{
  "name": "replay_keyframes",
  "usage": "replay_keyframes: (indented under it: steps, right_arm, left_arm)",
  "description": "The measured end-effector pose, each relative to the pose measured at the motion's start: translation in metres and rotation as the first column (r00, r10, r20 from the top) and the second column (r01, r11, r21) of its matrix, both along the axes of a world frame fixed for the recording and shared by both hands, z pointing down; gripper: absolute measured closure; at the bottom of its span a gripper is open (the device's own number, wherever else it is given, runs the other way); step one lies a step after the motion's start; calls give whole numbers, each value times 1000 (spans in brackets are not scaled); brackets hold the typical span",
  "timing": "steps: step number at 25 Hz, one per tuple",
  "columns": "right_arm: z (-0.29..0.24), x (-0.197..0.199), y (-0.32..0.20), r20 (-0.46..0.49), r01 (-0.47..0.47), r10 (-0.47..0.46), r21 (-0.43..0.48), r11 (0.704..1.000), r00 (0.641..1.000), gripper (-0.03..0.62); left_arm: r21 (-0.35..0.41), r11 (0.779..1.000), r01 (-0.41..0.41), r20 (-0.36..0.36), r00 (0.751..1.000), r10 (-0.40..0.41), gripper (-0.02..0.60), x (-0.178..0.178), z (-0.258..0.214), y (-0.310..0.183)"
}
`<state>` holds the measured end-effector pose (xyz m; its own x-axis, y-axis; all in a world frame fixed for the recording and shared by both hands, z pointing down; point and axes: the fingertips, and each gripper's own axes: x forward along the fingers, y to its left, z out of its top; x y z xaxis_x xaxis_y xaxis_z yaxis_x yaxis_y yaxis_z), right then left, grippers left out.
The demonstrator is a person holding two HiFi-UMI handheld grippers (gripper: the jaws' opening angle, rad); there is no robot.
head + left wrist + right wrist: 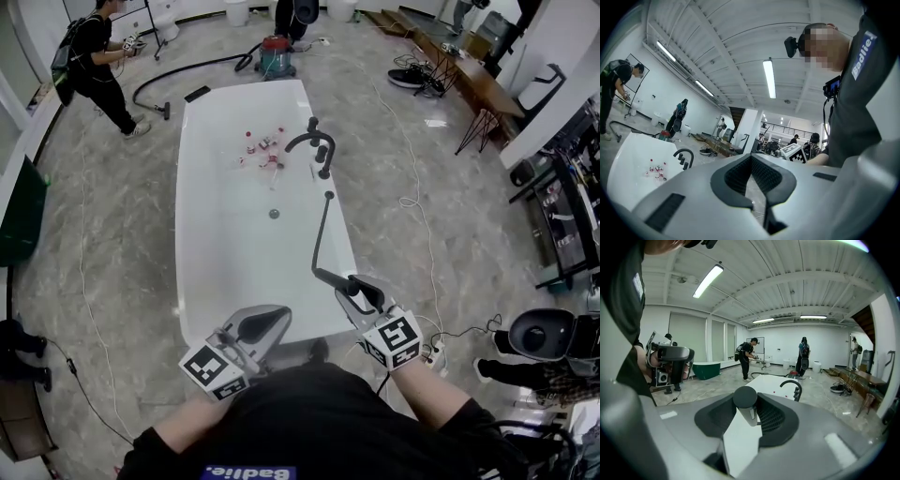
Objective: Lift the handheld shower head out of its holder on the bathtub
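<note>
left gripper [251, 330]: nearest us, over the foot end of the bathtub [187, 187]; jaws pressed together, nothing in them.
right gripper [351, 285]: pinching the shower head [746, 401] across its handle.
shower head place: above the bathtub's near right rim, seemingly clear of its holder.
handling: we judge it light, stiff, smooth and slippery; the handle's middle suits the grip.
hose [321, 234]: trails from the handle to the rim; we expect drag.
faucet [312, 141]: black, farther along the rim; could snag the hose.
bottles [264, 148]: small, in the bathtub's far end.
vacuum cleaner [276, 56], person [98, 70]: beyond, well apart.
</note>
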<state>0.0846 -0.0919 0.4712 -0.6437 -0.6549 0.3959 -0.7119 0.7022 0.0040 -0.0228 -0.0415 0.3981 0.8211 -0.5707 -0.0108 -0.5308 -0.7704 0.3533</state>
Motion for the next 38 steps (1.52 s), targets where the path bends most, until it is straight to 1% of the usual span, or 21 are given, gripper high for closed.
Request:
replay_keyframes:
  steps: [4, 9, 11, 16, 19, 24, 29, 38]
  right_arm:
    - [-15, -11, 14, 40, -9, 9, -1, 1000, 999, 462]
    - [-35, -14, 30, 24, -5, 4, 34, 999, 1000, 462]
    - [-41, -12, 34, 43, -6, 4, 32, 999, 999, 462]
    - [-54, -22, 51, 54, 24, -26, 31, 999, 998, 462]
    - [-66, -27, 57, 86, 38, -41, 33, 999, 995, 462]
    - [-62, -37, 58, 91, 46, -50, 45, 998, 995, 462]
    - [-53, -34, 51, 110, 50, -54, 35, 998, 993, 462]
    - [-52, -33, 47, 133, 56, -57, 14, 998, 989, 462]
  left_arm:
    - [-1, 1000, -9, 2, 1000, 9, 581, -5, -1, 2]
    - [5, 1000, -26, 8, 1000, 26, 581, -1, -4, 8]
    - [8, 999, -33, 11, 999, 33, 581, 2, -5, 9]
    - [11, 999, -48, 14, 999, 47, 581, 4, -8, 13]
    - [13, 998, -54, 15, 998, 53, 581, 4, -9, 13]
    - [17, 998, -66, 26, 998, 65, 581, 8, -7, 14]
    - [22, 997, -71, 39, 997, 70, 581, 18, -3, 11]
    - [15, 998, -63, 40, 997, 62, 581, 18, -3, 14]
